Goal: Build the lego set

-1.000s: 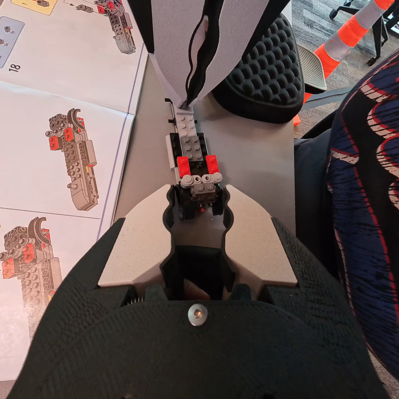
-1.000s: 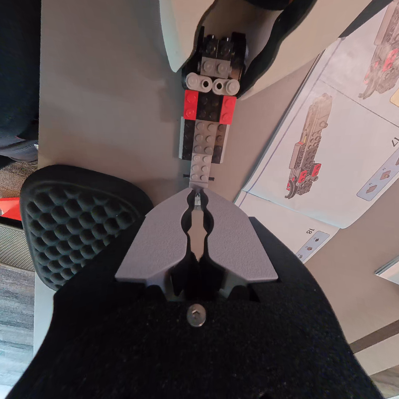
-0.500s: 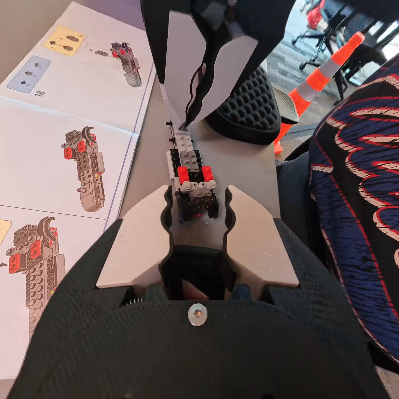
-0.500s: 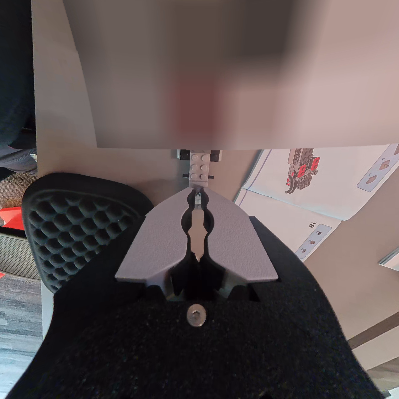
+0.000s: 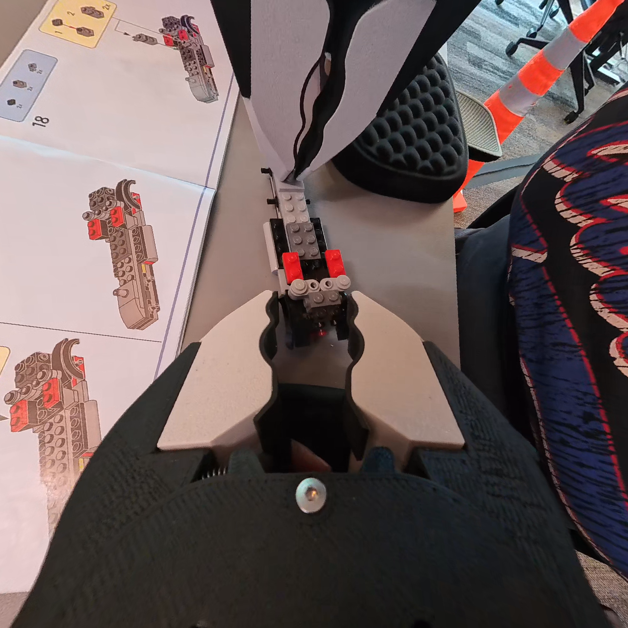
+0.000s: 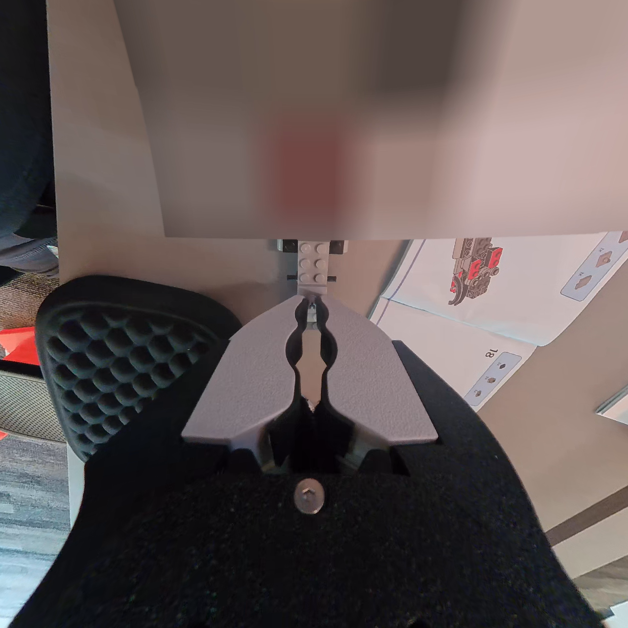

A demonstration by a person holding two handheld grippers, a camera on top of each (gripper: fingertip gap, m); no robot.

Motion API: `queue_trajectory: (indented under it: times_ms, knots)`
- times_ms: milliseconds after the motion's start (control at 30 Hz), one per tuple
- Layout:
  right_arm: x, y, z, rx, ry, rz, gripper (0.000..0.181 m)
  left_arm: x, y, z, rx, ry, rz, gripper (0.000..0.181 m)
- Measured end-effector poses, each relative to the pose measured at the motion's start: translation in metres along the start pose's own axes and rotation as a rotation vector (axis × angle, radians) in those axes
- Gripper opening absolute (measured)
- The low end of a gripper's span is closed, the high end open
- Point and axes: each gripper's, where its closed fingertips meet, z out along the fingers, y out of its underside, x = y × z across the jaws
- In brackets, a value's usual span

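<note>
Worktop (image 5: pixel 390 258) space beside the open instruction booklet (image 5: pixel 102 170) carries the lego model (image 5: pixel 306 258), so that the printed steps stay in view during assembly. Left tongs (image 5: pixel 311 316) sit clamped on the model's black end block, likely to steady it. Right tongs (image 6: pixel 311 300) are pinched together on the thin grey plate at the opposite end, apparently bracing the model lengthwise. A black padded rest (image 5: pixel 407 136) lies near the far end.
</note>
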Motion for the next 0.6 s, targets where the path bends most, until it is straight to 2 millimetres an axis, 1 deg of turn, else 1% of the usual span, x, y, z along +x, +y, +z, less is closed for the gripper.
queue_trajectory:
  times_ms: [600]
  knots:
    - [-0.0008, -0.0002, -0.0004, -0.054, 0.001, 0.002, 0.004, -0.0003, 0.0003, 0.0005, -0.004, 0.008, -0.013, 0.038]
